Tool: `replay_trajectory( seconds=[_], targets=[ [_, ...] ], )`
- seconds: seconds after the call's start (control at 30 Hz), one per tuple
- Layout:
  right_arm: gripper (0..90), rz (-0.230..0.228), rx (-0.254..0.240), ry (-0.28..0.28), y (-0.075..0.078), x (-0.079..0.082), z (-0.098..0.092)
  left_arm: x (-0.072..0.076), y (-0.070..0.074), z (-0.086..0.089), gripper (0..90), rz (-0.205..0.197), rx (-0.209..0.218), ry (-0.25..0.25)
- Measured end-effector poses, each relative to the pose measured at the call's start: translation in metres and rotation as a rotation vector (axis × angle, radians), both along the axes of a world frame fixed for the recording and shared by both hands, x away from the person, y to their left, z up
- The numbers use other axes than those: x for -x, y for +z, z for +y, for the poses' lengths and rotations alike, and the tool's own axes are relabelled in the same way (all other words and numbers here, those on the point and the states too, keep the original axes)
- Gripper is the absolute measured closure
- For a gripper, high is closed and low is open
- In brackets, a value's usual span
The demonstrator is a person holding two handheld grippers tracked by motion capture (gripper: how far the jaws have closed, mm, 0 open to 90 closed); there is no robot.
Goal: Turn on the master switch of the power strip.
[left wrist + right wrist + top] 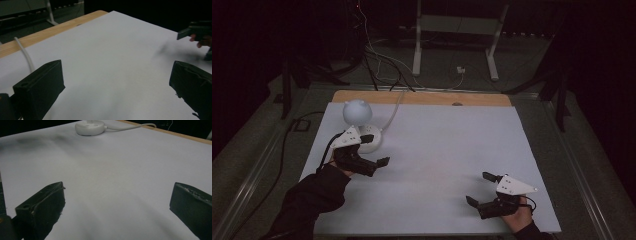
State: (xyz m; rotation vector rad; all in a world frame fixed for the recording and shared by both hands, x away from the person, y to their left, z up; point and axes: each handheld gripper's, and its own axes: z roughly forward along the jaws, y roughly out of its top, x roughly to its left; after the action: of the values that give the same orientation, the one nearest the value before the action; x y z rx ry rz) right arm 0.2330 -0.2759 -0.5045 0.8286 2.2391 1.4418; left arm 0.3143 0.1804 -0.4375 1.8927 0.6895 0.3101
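Lamp (358, 120) stands at the table's (437, 150) 10 o'clock, just beyond the left gripper (371, 162). Left jaws wide apart, empty; right gripper (482, 189), at 5 o'clock, likewise apart and empty. Recommend the left gripper approach the lamp's base squarely, clear of its cable (393, 114).

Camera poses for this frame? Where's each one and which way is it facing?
High view: above the near edge, looking forward and down at the table; both forearms, left tongs, right tongs.
Left gripper view: on the left tongs, low, looking across the sheet; own jaws wide apart, right tongs beyond.
Right gripper view: on the right tongs, looking toward the lamp base; own jaws wide apart.
Shared: the white cable shows in both gripper views.
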Motion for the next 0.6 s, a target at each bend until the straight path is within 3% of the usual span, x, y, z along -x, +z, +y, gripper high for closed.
replay_trajectory(
  seconds=[0.47, 0.6],
  targets=[
    [0.0, 0.003, 0.003, 0.000, 0.000, -0.001, 0.000, -0.016, -0.008, -0.009, 0.1, -0.015, 0.000, 0.105],
    [0.0, 0.004, 0.002, 0.000, 0.000, -0.001, 0.000, -0.020, -0.012, -0.015, 0.1, -0.025, -0.021, 0.146]
  ],
)
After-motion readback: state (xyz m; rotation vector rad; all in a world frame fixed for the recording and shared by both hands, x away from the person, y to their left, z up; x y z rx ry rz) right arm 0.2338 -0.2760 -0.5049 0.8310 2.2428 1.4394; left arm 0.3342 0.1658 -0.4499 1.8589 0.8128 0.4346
